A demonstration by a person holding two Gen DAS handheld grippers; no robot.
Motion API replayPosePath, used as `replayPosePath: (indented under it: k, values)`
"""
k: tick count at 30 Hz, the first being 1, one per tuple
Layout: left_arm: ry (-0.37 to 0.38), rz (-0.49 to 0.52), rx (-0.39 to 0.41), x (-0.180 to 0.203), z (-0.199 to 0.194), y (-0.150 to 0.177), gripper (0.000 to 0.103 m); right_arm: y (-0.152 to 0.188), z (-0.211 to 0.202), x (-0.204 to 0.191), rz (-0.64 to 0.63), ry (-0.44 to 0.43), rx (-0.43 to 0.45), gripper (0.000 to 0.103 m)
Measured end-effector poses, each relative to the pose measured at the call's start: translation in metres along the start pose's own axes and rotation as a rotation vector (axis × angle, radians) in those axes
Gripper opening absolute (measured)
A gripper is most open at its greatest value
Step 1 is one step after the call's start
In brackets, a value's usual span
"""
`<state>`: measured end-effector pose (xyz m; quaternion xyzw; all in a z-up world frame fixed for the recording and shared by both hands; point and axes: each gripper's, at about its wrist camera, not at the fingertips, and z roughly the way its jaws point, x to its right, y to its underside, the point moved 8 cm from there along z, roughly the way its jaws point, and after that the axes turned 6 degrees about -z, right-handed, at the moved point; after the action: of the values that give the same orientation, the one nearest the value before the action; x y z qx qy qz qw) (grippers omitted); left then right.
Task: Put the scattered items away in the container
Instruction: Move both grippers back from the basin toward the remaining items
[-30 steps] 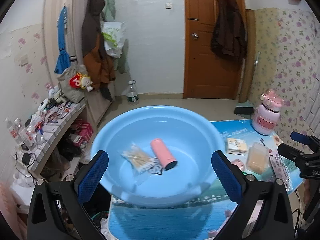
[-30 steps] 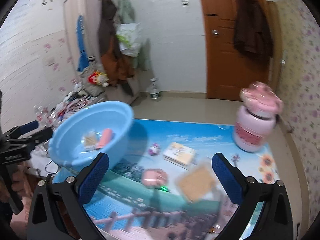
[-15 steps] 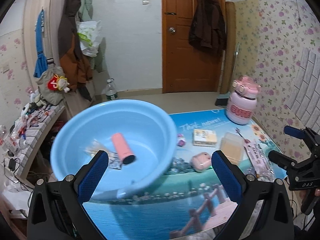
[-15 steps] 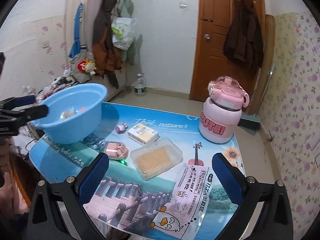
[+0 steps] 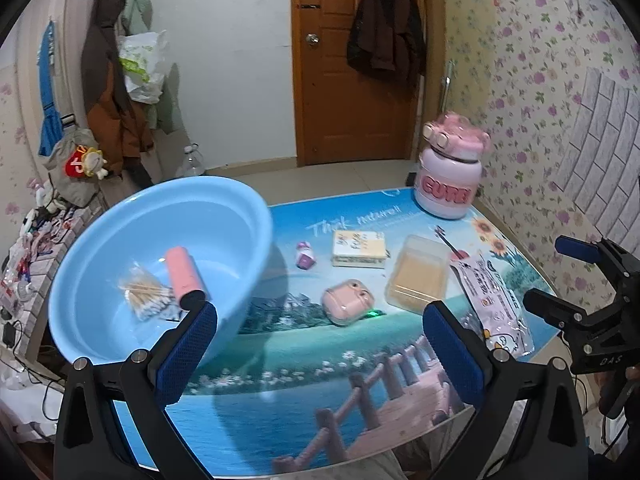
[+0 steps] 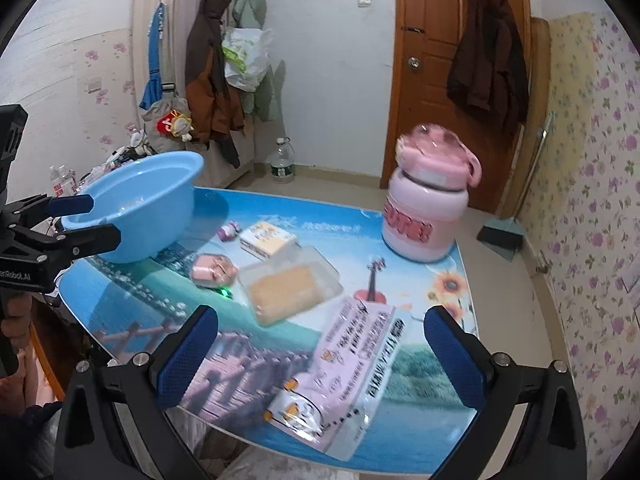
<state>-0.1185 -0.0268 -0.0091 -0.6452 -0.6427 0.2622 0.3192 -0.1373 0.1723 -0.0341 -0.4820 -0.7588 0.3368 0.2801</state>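
Note:
A light blue basin (image 5: 248,216) (image 6: 160,200) stands at the table's left end and holds a pink cylinder (image 5: 185,272) and a bag of cotton swabs (image 5: 144,292). Scattered on the table are a small purple bottle (image 5: 305,255), a yellow card box (image 5: 359,248) (image 6: 267,239), a pink earbud case (image 5: 347,301) (image 6: 212,270), a clear lidded box (image 5: 418,278) (image 6: 288,285) and a pink-white packet (image 5: 490,300) (image 6: 348,368). My left gripper (image 5: 320,354) is open above the table's front edge, nothing between its fingers. My right gripper (image 6: 320,356) is open over the packet.
A large pink jug (image 5: 452,170) (image 6: 426,200) stands at the table's far right corner. A cluttered low shelf (image 5: 28,248) runs along the left wall. Coats hang on the door (image 5: 352,60) and wall behind.
Both views have swung right, away from the basin and toward the scattered items. The right gripper has come closer to the packet. Both grippers have stayed open.

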Motion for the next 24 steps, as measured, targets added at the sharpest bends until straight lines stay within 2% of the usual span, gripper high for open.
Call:
replayPosePath:
  k: [5, 19, 24]
  values:
    - [0.009, 0.018, -0.007, 0.011, 0.005, 0.001, 0.103, 0.010, 0.001, 0.008, 0.035, -0.005, -0.013, 0.103]
    - [0.023, -0.014, -0.095, 0.033, 0.033, 0.018, 0.103, 0.016, 0.009, 0.017, -0.007, -0.003, -0.036, 0.103]
    - [0.018, 0.001, -0.102, 0.037, 0.038, 0.020, 0.103, 0.019, 0.015, 0.021, -0.012, -0.004, -0.049, 0.103]
